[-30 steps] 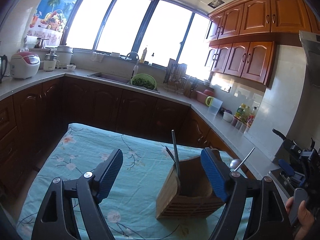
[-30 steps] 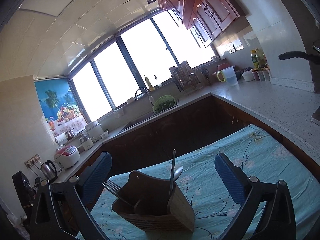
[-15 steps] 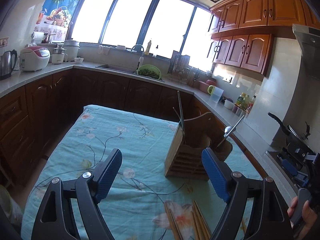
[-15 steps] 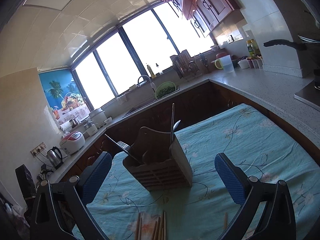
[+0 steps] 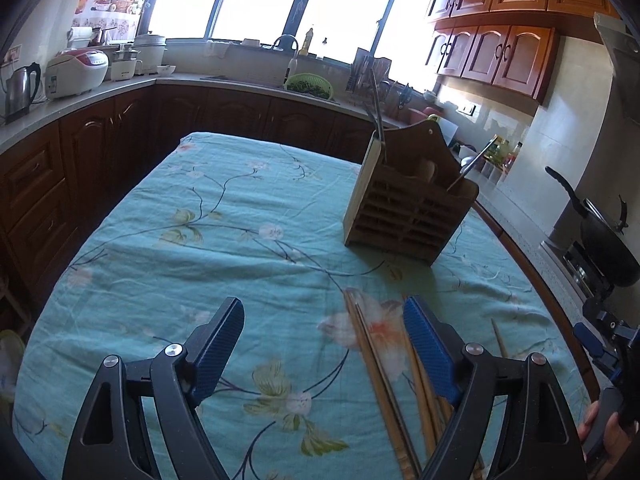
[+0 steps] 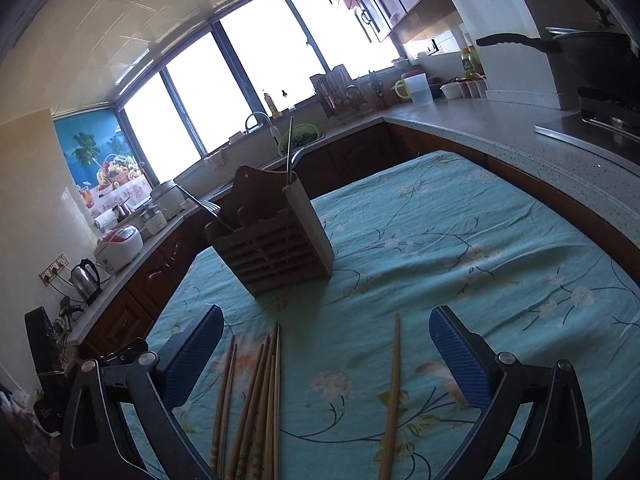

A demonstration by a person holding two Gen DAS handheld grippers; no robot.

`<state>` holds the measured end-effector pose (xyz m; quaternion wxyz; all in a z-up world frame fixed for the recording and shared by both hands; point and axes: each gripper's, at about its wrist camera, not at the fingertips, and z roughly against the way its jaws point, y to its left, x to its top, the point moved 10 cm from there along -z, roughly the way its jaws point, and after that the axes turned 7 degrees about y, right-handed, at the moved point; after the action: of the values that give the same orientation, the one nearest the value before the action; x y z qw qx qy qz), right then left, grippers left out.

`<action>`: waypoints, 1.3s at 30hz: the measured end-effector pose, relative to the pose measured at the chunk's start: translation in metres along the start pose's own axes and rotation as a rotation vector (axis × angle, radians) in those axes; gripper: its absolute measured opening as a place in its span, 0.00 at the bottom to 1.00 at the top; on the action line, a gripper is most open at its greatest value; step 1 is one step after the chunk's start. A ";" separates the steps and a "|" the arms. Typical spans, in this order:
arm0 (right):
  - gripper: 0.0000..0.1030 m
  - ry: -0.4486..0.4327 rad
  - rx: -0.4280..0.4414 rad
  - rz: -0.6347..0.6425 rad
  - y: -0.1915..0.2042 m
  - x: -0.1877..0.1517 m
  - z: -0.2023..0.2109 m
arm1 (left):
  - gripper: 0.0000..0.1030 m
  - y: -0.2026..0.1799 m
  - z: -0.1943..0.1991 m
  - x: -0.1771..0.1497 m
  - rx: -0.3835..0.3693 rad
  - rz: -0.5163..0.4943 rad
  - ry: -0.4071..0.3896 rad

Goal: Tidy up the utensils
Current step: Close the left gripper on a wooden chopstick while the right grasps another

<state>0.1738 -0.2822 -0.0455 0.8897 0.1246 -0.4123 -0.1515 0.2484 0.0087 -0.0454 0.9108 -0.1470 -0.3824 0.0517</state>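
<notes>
Both grippers have dipped toward the table since a second ago, so the wooden chopsticks, out of sight then, now lie in front of them, and the holder sits farther off in each view.

The bunch of chopsticks (image 6: pixel 256 396) lies loose on the cloth, roughly side by side, just inside the left finger of the right gripper (image 6: pixel 326 356). A single chopstick (image 6: pixel 393 392) lies apart from the bunch, between that gripper's fingers. The left gripper (image 5: pixel 323 340) hangs over the same bunch, which lies near its right finger. Both sets of jaws are spread wide with nothing between the pads; neither touches a stick.

Beyond them stands the wooden utensil holder (image 5: pixel 408 208), upright on the floral tablecloth (image 5: pixel 200 240). It already carries a fork (image 6: pixel 202 206) leaning out of one end compartment, and a spoon (image 6: pixel 295 160) beside a straight metal piece at the other end; I cannot tell which slots are free.

By my reckoning the job is barely half done: the metal pieces are stowed, every chopstick is left to gather and drop in.

Around the table run the dark cabinets, the sink counter and the bright windows.
</notes>
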 end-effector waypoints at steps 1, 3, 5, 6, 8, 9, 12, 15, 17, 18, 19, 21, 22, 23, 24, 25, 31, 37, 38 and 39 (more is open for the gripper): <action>1.00 0.016 -0.008 0.000 -0.003 -0.005 -0.003 | 0.79 -0.001 -0.003 -0.004 0.005 -0.003 0.014; 1.00 0.046 -0.017 -0.002 -0.007 -0.014 -0.010 | 0.79 0.000 -0.007 -0.009 0.019 -0.009 0.042; 1.00 0.062 -0.025 -0.004 -0.010 -0.021 -0.014 | 0.79 0.000 -0.010 -0.013 0.027 -0.015 0.060; 1.00 0.070 -0.026 -0.003 -0.011 -0.023 -0.015 | 0.79 -0.001 -0.011 -0.014 0.030 -0.018 0.068; 1.00 0.078 -0.027 0.001 -0.010 -0.024 -0.017 | 0.79 -0.001 -0.014 -0.015 0.035 -0.023 0.085; 1.00 0.081 -0.027 0.004 -0.009 -0.024 -0.018 | 0.78 -0.002 -0.014 -0.016 0.034 -0.027 0.093; 1.00 0.093 -0.027 0.033 -0.002 -0.025 -0.021 | 0.78 -0.006 -0.019 -0.019 0.039 -0.041 0.113; 0.99 0.128 -0.041 0.090 0.010 -0.028 -0.031 | 0.78 -0.010 -0.029 -0.021 0.054 -0.069 0.142; 0.95 0.167 -0.046 0.138 0.020 -0.033 -0.041 | 0.78 -0.010 -0.034 -0.021 0.070 -0.080 0.149; 0.93 0.191 -0.048 0.164 0.026 -0.037 -0.047 | 0.78 -0.009 -0.036 -0.019 0.073 -0.079 0.149; 0.91 0.216 -0.053 0.195 0.032 -0.041 -0.054 | 0.78 -0.007 -0.036 -0.018 0.076 -0.077 0.149; 0.90 0.274 -0.069 0.257 0.041 -0.052 -0.070 | 0.78 -0.003 -0.040 -0.016 0.085 -0.066 0.153; 0.88 0.309 -0.076 0.290 0.046 -0.059 -0.079 | 0.78 0.000 -0.040 -0.015 0.088 -0.059 0.153; 0.86 0.340 -0.080 0.320 0.052 -0.066 -0.086 | 0.78 0.004 -0.040 -0.014 0.090 -0.050 0.155; 0.84 0.364 -0.084 0.349 0.056 -0.072 -0.093 | 0.78 0.008 -0.040 -0.014 0.092 -0.042 0.158; 0.80 0.386 -0.101 0.380 0.058 -0.078 -0.099 | 0.78 0.010 -0.042 -0.014 0.095 -0.036 0.161; 0.71 0.439 -0.209 0.466 0.046 -0.087 -0.114 | 0.78 0.018 -0.048 -0.014 0.099 -0.018 0.182; 0.68 0.403 -0.178 0.303 0.010 -0.061 -0.095 | 0.78 0.010 -0.062 -0.012 0.079 -0.039 0.202; 0.65 0.389 -0.179 0.283 0.007 -0.055 -0.091 | 0.78 0.008 -0.065 -0.012 0.074 -0.045 0.207; 0.61 0.366 -0.185 0.272 0.004 -0.048 -0.089 | 0.78 0.005 -0.068 -0.011 0.071 -0.052 0.211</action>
<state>0.2132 -0.2519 -0.1335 0.9694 0.0112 -0.2415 -0.0426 0.2898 -0.0045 -0.0994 0.9517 -0.1095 -0.2858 0.0259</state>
